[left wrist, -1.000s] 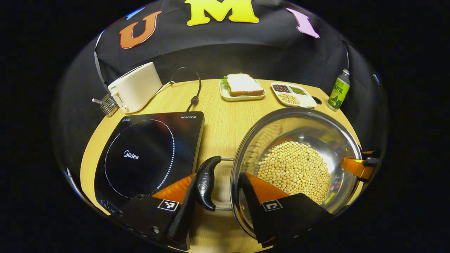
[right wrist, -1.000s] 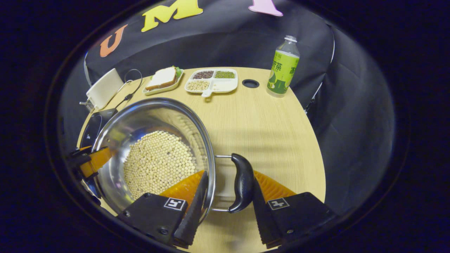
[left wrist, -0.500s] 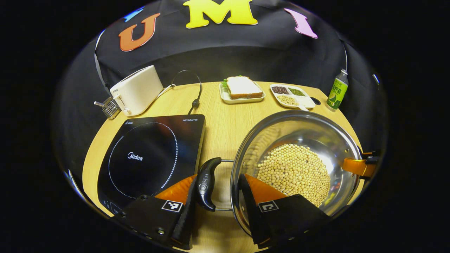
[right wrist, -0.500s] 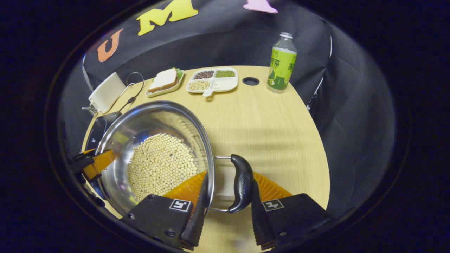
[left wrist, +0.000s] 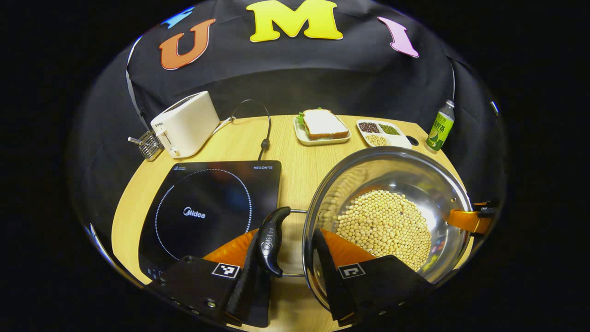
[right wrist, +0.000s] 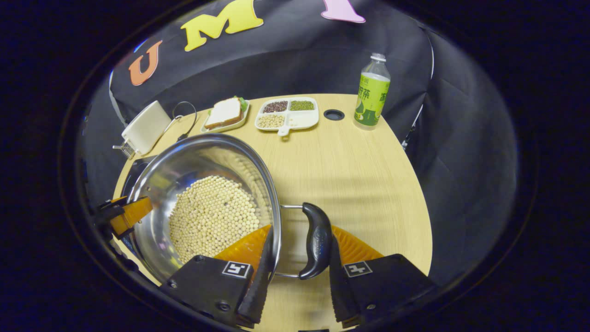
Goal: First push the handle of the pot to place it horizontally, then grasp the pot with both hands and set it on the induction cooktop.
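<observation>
My left tool (left wrist: pixel 286 265) is clamped on the pot (left wrist: pixel 387 184). One finger (left wrist: pixel 239 246) is outside the black left handle (left wrist: pixel 270 240). The other finger (left wrist: pixel 341 246) is inside the rim. They squeeze the handle and the pot wall together. My right tool (right wrist: pixel 298 263) does the same on the other side. One finger (right wrist: pixel 246 246) is inside the pot. The other finger (right wrist: pixel 355 246) is pressed on the outside of the black right handle (right wrist: pixel 315 240). In the left gripper view I can see my right tool's finger at the far rim.

The pot is shiny metal and full of pale beans (left wrist: pixel 385 226). Both handles stick out flat to the sides. The pot is on the right part of the table (right wrist: pixel 350 175). I cannot tell if it is lifted or resting on the wood.

The black cooktop (left wrist: pixel 207 210) lies just beside the pot, on its left. The pot is not on it yet.

Farther back there is a white toaster (left wrist: pixel 186 123) with a black cord (left wrist: pixel 258 124). Near it is a sandwich (left wrist: pixel 322 123) on a small plate. Next comes a tray (right wrist: pixel 288 115) with different beans in its parts. At the far right stands a green bottle (right wrist: pixel 372 94).
</observation>
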